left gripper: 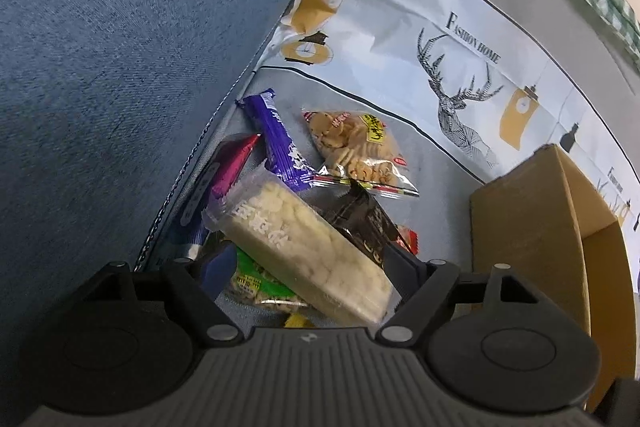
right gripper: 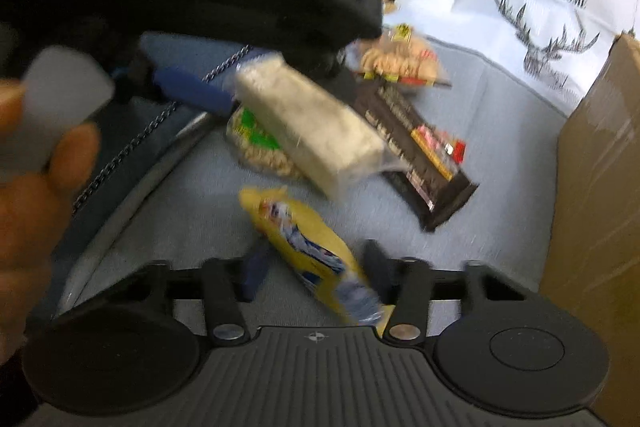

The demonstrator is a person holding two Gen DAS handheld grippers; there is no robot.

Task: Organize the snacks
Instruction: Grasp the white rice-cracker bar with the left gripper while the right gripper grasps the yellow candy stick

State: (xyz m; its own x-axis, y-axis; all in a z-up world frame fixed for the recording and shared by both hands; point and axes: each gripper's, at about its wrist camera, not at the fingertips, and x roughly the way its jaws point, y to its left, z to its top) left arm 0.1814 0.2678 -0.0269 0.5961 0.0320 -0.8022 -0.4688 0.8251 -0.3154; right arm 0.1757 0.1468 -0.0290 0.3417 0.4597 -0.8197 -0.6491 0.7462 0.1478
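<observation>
Jaws wide on the left gripper [left gripper: 308, 263], straddling a long pale rice-cracker bar in clear wrap [left gripper: 308, 247]; no pad seen pressing on it. Lying slantwise atop the snack heap, that bar, partly covering a clear bag of nuts with a green label [left gripper: 256, 283] and just beside a dark brown flat packet [left gripper: 368, 223].

Jaws narrow on the right gripper [right gripper: 316, 271], closed in around a yellow crinkled packet [right gripper: 304, 235] lying on the counter; a strip of cloth showing between the packet and one blue finger [right gripper: 254, 275], contact on the other side lost in blur.

Farther back on the pile, a purple wrapped bar [left gripper: 280, 143], a magenta foil packet [left gripper: 236, 163] tucked beside it, and a clear bag of round biscuits with a yellow label [left gripper: 352, 147], all resting on the pale blue-grey cloth [left gripper: 432, 179] covering the counter, its white border printed with a stag's head.

To one side, a large blue fabric mass [left gripper: 120, 67] edged with a metal chain [right gripper: 120, 155], touching the heap. To the other, an open brown cardboard box [left gripper: 524, 227], near the snacks but apart from them.

In the right wrist view, a hand [right gripper: 24, 187] gripping the left tool from above.
</observation>
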